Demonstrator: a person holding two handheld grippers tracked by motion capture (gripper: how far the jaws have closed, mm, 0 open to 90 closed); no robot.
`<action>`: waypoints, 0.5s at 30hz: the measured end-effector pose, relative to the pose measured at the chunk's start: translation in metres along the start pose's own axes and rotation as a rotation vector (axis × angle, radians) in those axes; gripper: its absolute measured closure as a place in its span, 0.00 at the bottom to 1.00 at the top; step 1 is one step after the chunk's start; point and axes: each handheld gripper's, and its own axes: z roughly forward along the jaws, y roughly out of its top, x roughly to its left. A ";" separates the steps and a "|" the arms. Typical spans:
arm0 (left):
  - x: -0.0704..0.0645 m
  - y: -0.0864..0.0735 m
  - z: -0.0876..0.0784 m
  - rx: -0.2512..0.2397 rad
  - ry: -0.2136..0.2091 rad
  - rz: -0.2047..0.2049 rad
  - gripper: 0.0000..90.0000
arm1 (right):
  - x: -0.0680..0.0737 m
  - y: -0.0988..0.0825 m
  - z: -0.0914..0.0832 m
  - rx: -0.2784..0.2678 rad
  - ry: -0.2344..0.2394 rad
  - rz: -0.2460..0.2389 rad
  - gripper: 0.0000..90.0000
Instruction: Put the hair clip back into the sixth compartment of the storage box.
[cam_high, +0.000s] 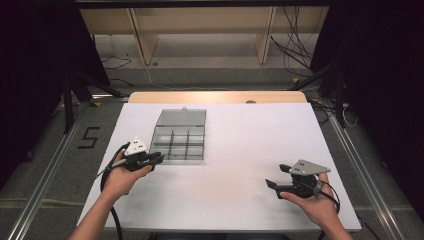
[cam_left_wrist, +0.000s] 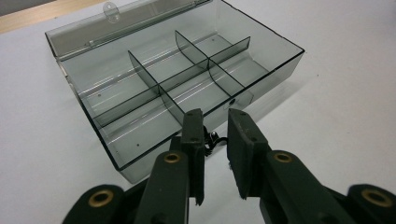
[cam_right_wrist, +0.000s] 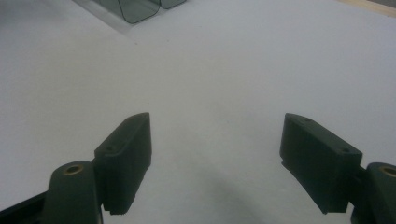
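A smoky clear plastic compartment box (cam_high: 179, 142) lies on the white table top, its lid (cam_high: 181, 118) swung open toward the far side. Dividers split it into several empty cells (cam_left_wrist: 154, 79). My left gripper (cam_high: 159, 158) rests in a hand just left of the box's near left corner. In the left gripper view its jaws (cam_left_wrist: 215, 116) stand shut with only a narrow slit between them, tips almost at the box's front wall. My right gripper (cam_high: 276, 176) sits low at the right, open wide (cam_right_wrist: 217, 121) over bare table. A corner of the box (cam_right_wrist: 140, 8) shows far ahead of it.
The white table top (cam_high: 235, 150) spans the middle, with a wooden strip (cam_high: 215, 97) along its far edge. Beyond it are a floor with cables and wooden shelf legs. Metal rails run along both sides of the table.
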 end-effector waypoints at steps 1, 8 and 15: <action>0.000 0.000 0.000 0.003 -0.001 0.001 0.85 | 0.000 0.000 0.000 0.000 0.000 0.000 0.29; -0.001 0.004 0.002 -0.005 0.005 0.000 0.85 | 0.001 0.000 0.001 0.008 0.002 -0.004 0.29; -0.001 0.008 0.005 -0.009 0.007 0.004 0.85 | 0.001 0.000 0.001 0.008 0.003 -0.001 0.29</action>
